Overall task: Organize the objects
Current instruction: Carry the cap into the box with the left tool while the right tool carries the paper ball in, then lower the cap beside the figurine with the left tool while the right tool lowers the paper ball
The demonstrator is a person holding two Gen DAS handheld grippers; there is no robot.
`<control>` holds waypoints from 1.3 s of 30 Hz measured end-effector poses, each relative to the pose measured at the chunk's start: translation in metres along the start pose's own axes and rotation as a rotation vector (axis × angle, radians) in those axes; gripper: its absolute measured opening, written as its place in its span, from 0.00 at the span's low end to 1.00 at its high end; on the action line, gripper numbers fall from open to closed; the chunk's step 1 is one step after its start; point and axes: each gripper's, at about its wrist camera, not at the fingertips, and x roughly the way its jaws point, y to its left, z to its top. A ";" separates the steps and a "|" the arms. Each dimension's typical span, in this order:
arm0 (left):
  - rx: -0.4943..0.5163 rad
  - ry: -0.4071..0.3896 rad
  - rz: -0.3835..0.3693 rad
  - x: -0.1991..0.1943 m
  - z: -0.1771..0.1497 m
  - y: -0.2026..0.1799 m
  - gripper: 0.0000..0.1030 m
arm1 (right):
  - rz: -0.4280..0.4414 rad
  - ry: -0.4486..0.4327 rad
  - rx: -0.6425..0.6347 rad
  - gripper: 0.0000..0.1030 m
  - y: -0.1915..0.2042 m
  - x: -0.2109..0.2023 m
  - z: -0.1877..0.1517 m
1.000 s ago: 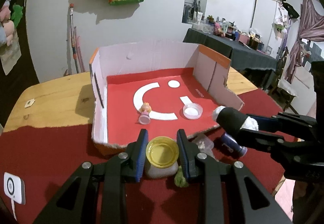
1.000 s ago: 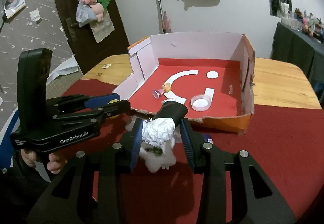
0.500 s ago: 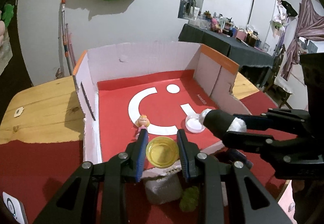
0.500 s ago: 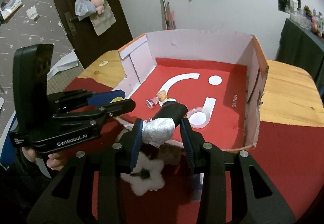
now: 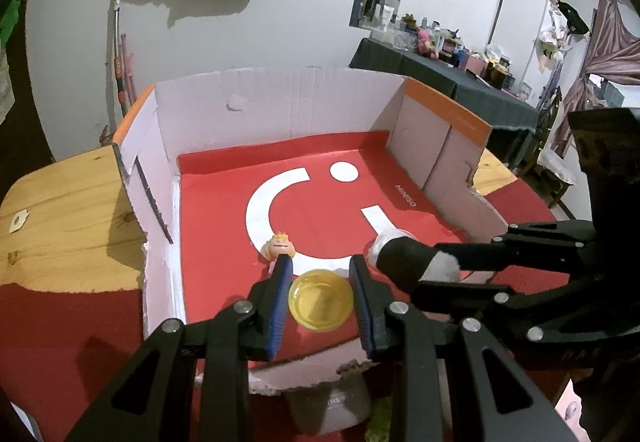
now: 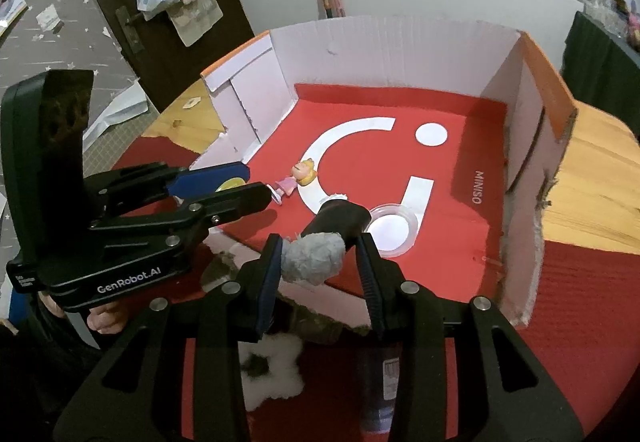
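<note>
At lower centre, the left gripper (image 5: 321,300) is clamping a yellow cup (image 5: 320,300); the right gripper (image 6: 316,258) is gripping what looks like a black-and-white plush (image 6: 320,242), both over the box (image 5: 280,110)

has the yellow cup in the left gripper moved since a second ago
Yes. The yellow cup, held in the left gripper, went from outside the cardboard box, over its torn front edge, to above the red floor inside.
</note>
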 end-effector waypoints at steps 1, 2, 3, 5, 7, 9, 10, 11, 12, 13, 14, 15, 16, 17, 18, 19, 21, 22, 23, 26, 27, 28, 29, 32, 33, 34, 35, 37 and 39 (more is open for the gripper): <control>0.001 0.004 0.002 0.002 0.000 0.001 0.30 | 0.000 0.007 -0.004 0.35 0.000 0.002 0.001; 0.003 0.009 0.004 0.003 -0.001 0.001 0.30 | 0.000 0.015 -0.008 0.35 0.001 0.005 0.002; 0.005 0.017 0.007 0.005 -0.002 0.002 0.30 | 0.001 0.022 -0.009 0.35 0.001 0.007 0.003; 0.013 0.041 0.018 0.009 -0.004 0.002 0.30 | 0.005 0.033 -0.009 0.35 0.001 0.010 0.004; 0.022 0.057 0.022 0.013 -0.007 0.003 0.30 | 0.008 0.044 -0.010 0.35 0.001 0.014 0.005; 0.026 0.075 0.023 0.016 -0.009 0.003 0.30 | 0.011 0.052 -0.009 0.35 0.000 0.016 0.006; 0.027 0.089 0.023 0.018 -0.010 0.003 0.30 | 0.013 0.054 -0.007 0.35 -0.001 0.017 0.006; 0.027 0.105 0.021 0.021 -0.011 0.004 0.30 | 0.017 0.056 -0.004 0.35 -0.001 0.018 0.006; 0.025 0.124 0.019 0.024 -0.012 0.005 0.30 | 0.022 0.060 0.001 0.35 -0.002 0.019 0.006; 0.021 0.141 0.012 0.025 -0.014 0.006 0.30 | 0.024 0.063 0.004 0.35 -0.003 0.020 0.007; 0.019 0.157 0.007 0.028 -0.015 0.007 0.30 | 0.024 0.065 0.005 0.35 -0.003 0.021 0.007; 0.020 0.175 0.007 0.031 -0.017 0.008 0.30 | 0.023 0.067 0.005 0.35 -0.004 0.022 0.008; 0.026 0.178 0.012 0.031 -0.018 0.008 0.30 | 0.022 0.071 0.005 0.35 -0.004 0.023 0.008; 0.034 0.182 0.017 0.031 -0.018 0.007 0.30 | 0.022 0.074 0.004 0.35 -0.004 0.024 0.009; 0.034 0.188 0.017 0.032 -0.017 0.007 0.30 | 0.022 0.081 0.004 0.35 -0.004 0.025 0.009; 0.033 0.193 0.015 0.032 -0.016 0.007 0.30 | 0.022 0.084 0.004 0.35 -0.004 0.026 0.009; 0.027 0.203 0.007 0.033 -0.013 0.008 0.30 | 0.022 0.091 0.007 0.35 -0.006 0.029 0.009; 0.023 0.206 0.001 0.034 -0.012 0.009 0.30 | 0.024 0.095 0.009 0.35 -0.006 0.030 0.009; 0.018 0.208 -0.005 0.035 -0.012 0.010 0.30 | 0.025 0.098 0.010 0.35 -0.007 0.031 0.009; 0.012 0.209 -0.011 0.037 -0.008 0.011 0.30 | 0.027 0.103 0.010 0.35 -0.007 0.033 0.009; 0.013 0.209 -0.009 0.038 -0.008 0.011 0.30 | 0.026 0.104 0.011 0.35 -0.008 0.034 0.010; 0.013 0.210 -0.006 0.039 -0.007 0.011 0.30 | 0.024 0.105 0.014 0.35 -0.009 0.034 0.010; 0.011 0.208 -0.001 0.040 -0.006 0.011 0.30 | 0.021 0.106 0.017 0.35 -0.010 0.034 0.010; 0.007 0.199 0.011 0.044 -0.003 0.014 0.30 | 0.011 0.105 0.026 0.35 -0.014 0.035 0.011; 0.000 0.200 0.011 0.046 -0.002 0.016 0.30 | 0.007 0.104 0.029 0.35 -0.016 0.035 0.011; -0.006 0.199 0.012 0.048 0.000 0.017 0.30 | 0.004 0.102 0.033 0.35 -0.018 0.035 0.010; -0.010 0.196 0.017 0.049 0.000 0.018 0.30 | 0.002 0.101 0.037 0.35 -0.019 0.035 0.010; -0.019 0.186 0.032 0.052 0.002 0.021 0.30 | -0.007 0.093 0.045 0.35 -0.023 0.035 0.011; -0.028 0.174 0.057 0.054 0.002 0.024 0.30 | -0.029 0.080 0.048 0.35 -0.025 0.034 0.012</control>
